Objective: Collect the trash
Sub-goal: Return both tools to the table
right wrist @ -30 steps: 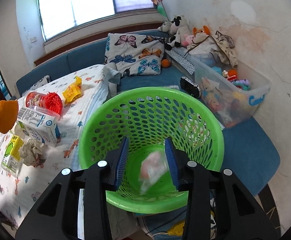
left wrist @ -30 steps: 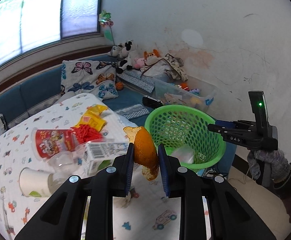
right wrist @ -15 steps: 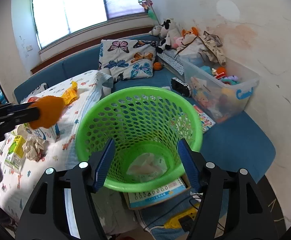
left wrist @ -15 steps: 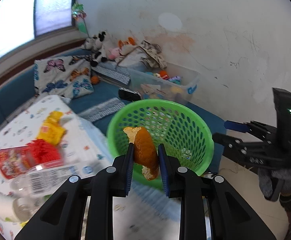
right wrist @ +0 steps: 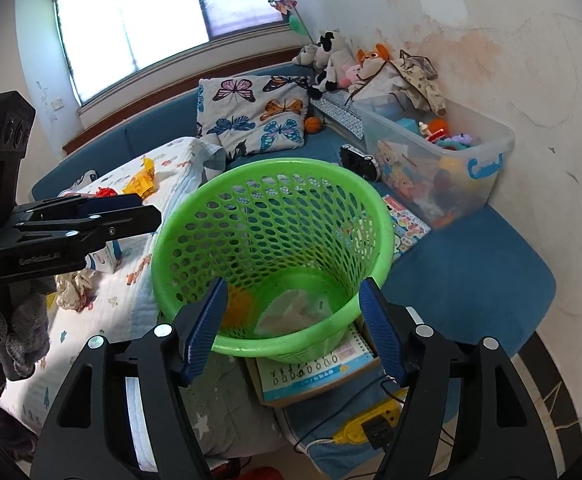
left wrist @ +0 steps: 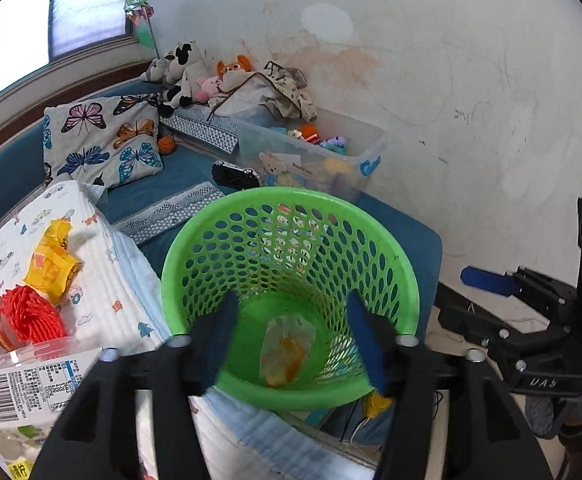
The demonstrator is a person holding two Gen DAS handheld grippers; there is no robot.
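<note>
- Left gripper: jaws spread wide, having just been opening; nothing between them. It hangs over the near rim of the green basket, pointing down into it.
- Orange peel lies at the bottom of the basket, on top of a pale, see-through wrapper. In the right wrist view the peel shows as an orange blur low against the basket's left wall, the wrapper beside it.
- Right gripper: jaws also spread, having opened within the last second, with nothing between them. It is aimed at the basket's near rim.
- Basket stands off the right edge of the bed, touching or just beside the quilt's edge; cannot tell which.
- Trash on the quilt: yellow wrapper near the far right corner, red mesh net just in front of it, white carton with a barcode at the near edge. The carton is partly hidden by the left gripper's body.
- Crumpled paper on the quilt in the right wrist view, below the left gripper's frame.
- A workbook lies under the basket's near side.
- Clear toy bin stands on the blue bench against the wall, well behind the basket.
</note>
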